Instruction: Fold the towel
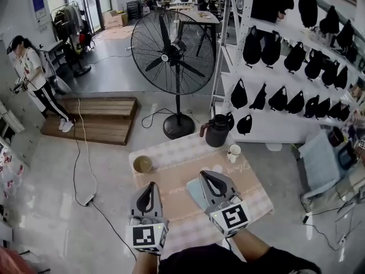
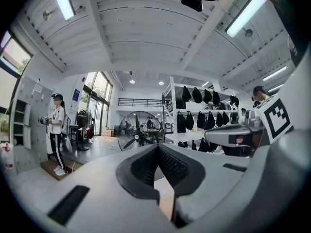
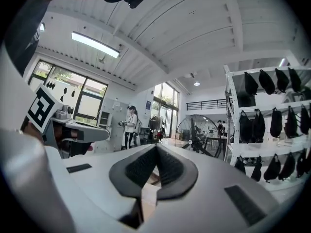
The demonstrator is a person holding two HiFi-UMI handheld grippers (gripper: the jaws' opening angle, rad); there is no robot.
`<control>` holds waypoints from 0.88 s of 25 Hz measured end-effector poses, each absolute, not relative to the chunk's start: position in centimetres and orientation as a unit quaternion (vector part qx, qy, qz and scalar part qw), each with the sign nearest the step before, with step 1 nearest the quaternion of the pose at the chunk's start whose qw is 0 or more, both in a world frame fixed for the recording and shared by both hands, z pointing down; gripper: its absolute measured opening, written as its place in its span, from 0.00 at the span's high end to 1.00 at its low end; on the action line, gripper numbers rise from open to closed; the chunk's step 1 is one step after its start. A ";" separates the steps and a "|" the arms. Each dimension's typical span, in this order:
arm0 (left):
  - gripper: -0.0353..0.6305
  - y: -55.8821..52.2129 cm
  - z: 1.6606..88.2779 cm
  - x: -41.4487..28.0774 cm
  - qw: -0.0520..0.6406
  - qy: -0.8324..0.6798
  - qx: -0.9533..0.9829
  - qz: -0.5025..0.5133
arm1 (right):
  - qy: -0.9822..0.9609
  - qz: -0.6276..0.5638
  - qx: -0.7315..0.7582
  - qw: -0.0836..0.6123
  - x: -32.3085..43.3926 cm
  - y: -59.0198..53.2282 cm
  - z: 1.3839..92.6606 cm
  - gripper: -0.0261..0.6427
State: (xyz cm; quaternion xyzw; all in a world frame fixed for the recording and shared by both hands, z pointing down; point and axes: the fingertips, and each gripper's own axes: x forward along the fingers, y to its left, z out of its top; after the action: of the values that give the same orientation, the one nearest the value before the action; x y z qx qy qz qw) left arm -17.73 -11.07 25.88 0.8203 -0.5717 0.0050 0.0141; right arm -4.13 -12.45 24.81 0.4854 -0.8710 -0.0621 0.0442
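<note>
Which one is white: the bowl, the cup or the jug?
The cup, standing right beside the dark jug; the bowl is brownish.

The tablecloth [image 1: 171, 153] is matt checked fabric, the platform [image 1: 100, 116] bare wood, the floor [image 1: 108, 76] smooth and glossy.

Probably a workshop: white shelving [image 1: 267, 132] hung with black bags [image 1: 252, 48], big pedestal fan [image 1: 173, 53].

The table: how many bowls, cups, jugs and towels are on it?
bowl: 1
cup: 1
jug: 1
towel: 1
Total: 4
</note>
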 end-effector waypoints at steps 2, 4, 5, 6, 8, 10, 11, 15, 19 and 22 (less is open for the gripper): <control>0.94 -11.2 26.1 -17.7 0.031 -0.568 0.823 -0.003 | -0.871 -0.062 0.485 0.044 -4.2 -12.4 24.6 0.96; 0.94 -11.1 26.2 -17.8 0.034 -0.569 0.821 -0.001 | -0.871 -0.062 0.485 0.045 -4.2 -12.3 24.5 0.96; 0.94 -11.0 26.2 -17.8 0.032 -0.570 0.821 0.001 | -0.871 -0.062 0.486 0.045 -4.1 -12.3 24.4 0.96; 0.94 -11.0 26.2 -17.8 0.030 -0.570 0.821 0.001 | -0.870 -0.063 0.487 0.046 -3.9 -12.3 24.3 0.96; 0.94 -11.0 26.0 -17.8 0.027 -0.568 0.823 0.001 | -0.869 -0.068 0.488 0.050 -3.7 -12.4 24.1 0.96; 0.94 -11.0 25.8 -17.6 0.025 -0.565 0.824 0.000 | -0.868 -0.072 0.489 0.054 -3.6 -12.2 24.1 0.96; 0.94 -10.9 25.8 -17.5 0.026 -0.564 0.825 -0.001 | -0.868 -0.072 0.489 0.054 -3.6 -12.0 24.1 0.96; 0.94 -10.7 26.2 -17.2 0.034 -0.564 0.825 -0.001 | -0.866 -0.070 0.491 0.055 -3.2 -11.6 24.3 0.96; 0.94 -10.8 26.3 -17.4 0.031 -0.568 0.822 0.001 | -0.863 -0.073 0.497 0.054 -2.9 -11.5 24.1 0.96; 0.94 -11.0 26.3 -17.4 0.029 -0.568 0.822 -0.003 | -0.861 -0.074 0.500 0.057 -2.7 -11.6 24.2 0.96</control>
State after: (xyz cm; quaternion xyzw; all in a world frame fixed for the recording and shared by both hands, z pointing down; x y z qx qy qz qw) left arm -17.43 -11.04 26.25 0.8223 -0.5683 -0.0027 0.0286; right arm -2.68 -11.58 24.16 0.4997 -0.8612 -0.0741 0.0568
